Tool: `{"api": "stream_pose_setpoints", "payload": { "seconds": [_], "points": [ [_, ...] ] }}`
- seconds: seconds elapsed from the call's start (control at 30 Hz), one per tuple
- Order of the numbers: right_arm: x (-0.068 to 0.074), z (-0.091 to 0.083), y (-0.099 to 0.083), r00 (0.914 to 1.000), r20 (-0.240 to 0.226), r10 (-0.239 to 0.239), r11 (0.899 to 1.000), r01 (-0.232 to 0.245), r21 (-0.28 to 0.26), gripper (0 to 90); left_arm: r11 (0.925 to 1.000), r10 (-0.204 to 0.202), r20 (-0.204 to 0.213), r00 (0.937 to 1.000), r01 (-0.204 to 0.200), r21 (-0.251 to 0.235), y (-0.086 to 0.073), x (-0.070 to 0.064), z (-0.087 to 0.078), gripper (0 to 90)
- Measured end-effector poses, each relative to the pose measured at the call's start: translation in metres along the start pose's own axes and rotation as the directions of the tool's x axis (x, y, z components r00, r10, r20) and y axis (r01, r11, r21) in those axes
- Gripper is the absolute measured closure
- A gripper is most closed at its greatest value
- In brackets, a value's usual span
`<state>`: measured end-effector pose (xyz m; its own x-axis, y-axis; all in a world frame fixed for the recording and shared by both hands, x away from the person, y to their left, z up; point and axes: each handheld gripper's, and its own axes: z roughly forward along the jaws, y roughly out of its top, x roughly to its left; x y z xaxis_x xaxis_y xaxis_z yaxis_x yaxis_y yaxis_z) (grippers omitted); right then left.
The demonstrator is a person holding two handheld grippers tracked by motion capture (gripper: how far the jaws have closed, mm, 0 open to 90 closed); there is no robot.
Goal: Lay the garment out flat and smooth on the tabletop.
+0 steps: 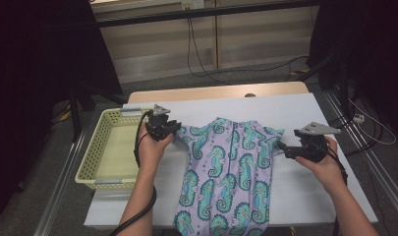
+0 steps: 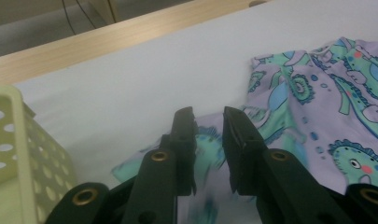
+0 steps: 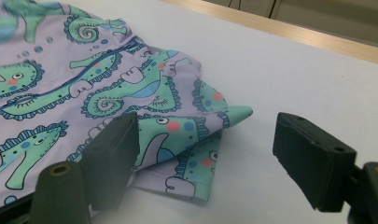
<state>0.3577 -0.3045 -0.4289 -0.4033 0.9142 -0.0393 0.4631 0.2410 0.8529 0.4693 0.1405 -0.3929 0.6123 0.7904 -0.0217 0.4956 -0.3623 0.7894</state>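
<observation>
Seahorse shirt [image 1: 228,172] lies flat mid-surface [image 1: 295,196], hem over near edge. My left gripper [image 1: 173,129] at its left sleeve [image 2: 210,144], fingers [image 2: 238,140] narrowly parted over cloth, grasp unclear. My right gripper [image 1: 281,146] released wide beside right sleeve [image 3: 214,121]. Yellow basket [image 1: 100,147] left of surface.

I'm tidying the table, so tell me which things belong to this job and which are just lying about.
In the job: seahorse shirt; left gripper at its left sleeve; right gripper, open at its right sleeve.
Lying about: yellow basket beside the shirt; floor cables.
</observation>
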Motion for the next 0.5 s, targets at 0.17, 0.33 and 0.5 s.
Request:
{"api": "stream_pose_setpoints", "payload": {
  "seconds": [0.17,0.33,0.5],
  "points": [
    [0.001,0.001,-0.002,1.0000,0.005,-0.006,1.000,0.006,0.018,22.9,0.9998,-0.016,0.013,0.9998,0.017,-0.014,-0.001,-0.003,0.006,56.6],
    [-0.002,0.004,-0.007,0.9997,0.022,0.006,0.998,-0.008,0.055,28.6,0.9997,-0.025,0.036,0.9991,0.025,-0.008,-0.003,-0.005,0.012,46.6],
    [-0.005,0.012,-0.015,0.9993,0.022,0.032,0.992,-0.034,0.122,42.5,0.9996,-0.023,0.056,0.9981,0.024,-0.016,-0.002,-0.010,0.013,40.4]
  ]
}}
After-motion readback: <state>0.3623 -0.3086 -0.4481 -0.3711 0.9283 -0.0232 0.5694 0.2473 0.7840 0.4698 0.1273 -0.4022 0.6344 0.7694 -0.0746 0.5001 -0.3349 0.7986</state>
